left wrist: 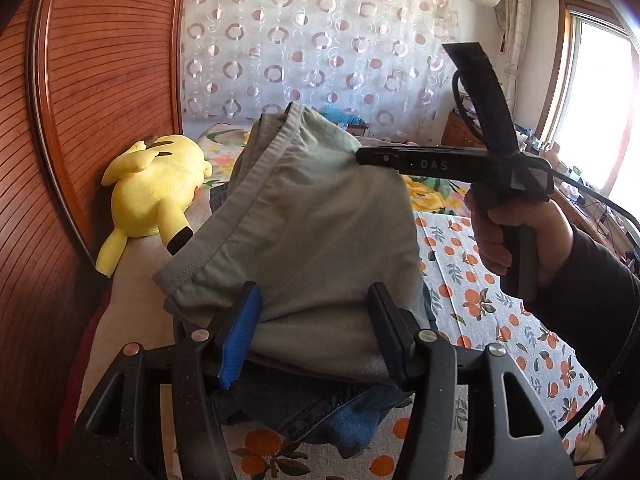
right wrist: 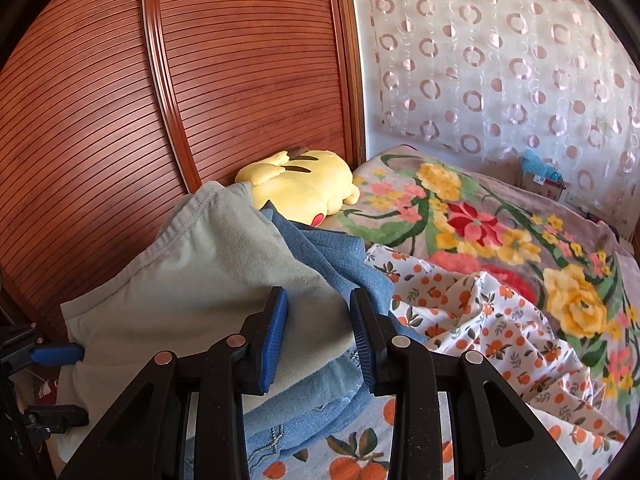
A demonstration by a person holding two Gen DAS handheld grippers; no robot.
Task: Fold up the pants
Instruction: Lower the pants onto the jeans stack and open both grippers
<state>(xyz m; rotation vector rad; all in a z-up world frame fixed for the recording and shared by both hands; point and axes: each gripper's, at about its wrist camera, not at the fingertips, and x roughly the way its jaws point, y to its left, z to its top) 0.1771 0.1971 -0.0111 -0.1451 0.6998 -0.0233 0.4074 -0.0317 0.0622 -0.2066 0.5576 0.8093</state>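
- While the gray pants [left wrist: 320, 240] are hanging stretched between my tongs above the orange-print sheet [left wrist: 480, 280], I'm seeing the span running left to right.
- Left gripper [left wrist: 316, 340] is spread wide around the near-left fabric, looking unclamped.
- Right gripper [right wrist: 320, 340] is straddling the right edge, jaws apart; grip unclear.
- Blue jeans [right wrist: 320, 248] are lying underneath.

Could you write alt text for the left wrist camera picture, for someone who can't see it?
Two black fingers of the left gripper straddle a bunched grey-green pair of pants lifted above a bed, while the hand-held right gripper reaches its far edge. Blue denim lies underneath and a yellow plush toy rests by the wooden wall.
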